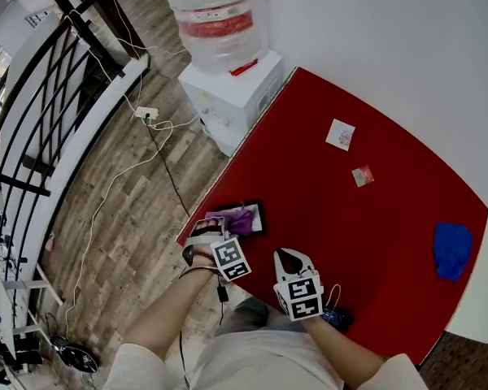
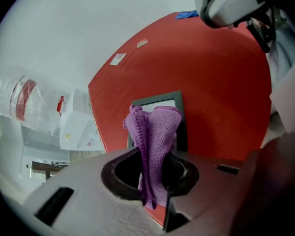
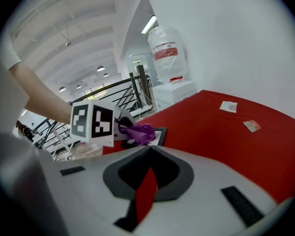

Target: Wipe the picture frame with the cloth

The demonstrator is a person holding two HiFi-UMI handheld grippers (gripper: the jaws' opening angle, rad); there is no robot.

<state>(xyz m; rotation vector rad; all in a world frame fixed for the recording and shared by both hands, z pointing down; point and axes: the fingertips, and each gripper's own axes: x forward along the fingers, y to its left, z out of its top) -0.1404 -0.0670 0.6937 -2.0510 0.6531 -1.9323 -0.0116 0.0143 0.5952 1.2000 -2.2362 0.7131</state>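
A dark picture frame (image 1: 259, 210) lies flat near the left corner of the red table (image 1: 333, 210). My left gripper (image 1: 221, 224) is shut on a purple cloth (image 1: 242, 220), which rests on the frame. In the left gripper view the cloth (image 2: 157, 127) stands bunched between the jaws of the left gripper (image 2: 155, 159), with the frame (image 2: 180, 124) just beyond it. My right gripper (image 1: 288, 257) hovers to the right of the frame, jaws together and holding nothing. The right gripper view shows the right gripper (image 3: 148, 151), and past it the left gripper (image 3: 122, 128), the cloth (image 3: 140, 132) and the frame (image 3: 161, 134).
A blue cloth (image 1: 453, 249) lies at the table's far right end, and two small cards (image 1: 340, 134) (image 1: 362, 175) lie near the wall side. A water dispenser (image 1: 228, 84) stands by the table's far corner. Cables (image 1: 146, 149) trail over the wooden floor beside a black railing (image 1: 41, 96).
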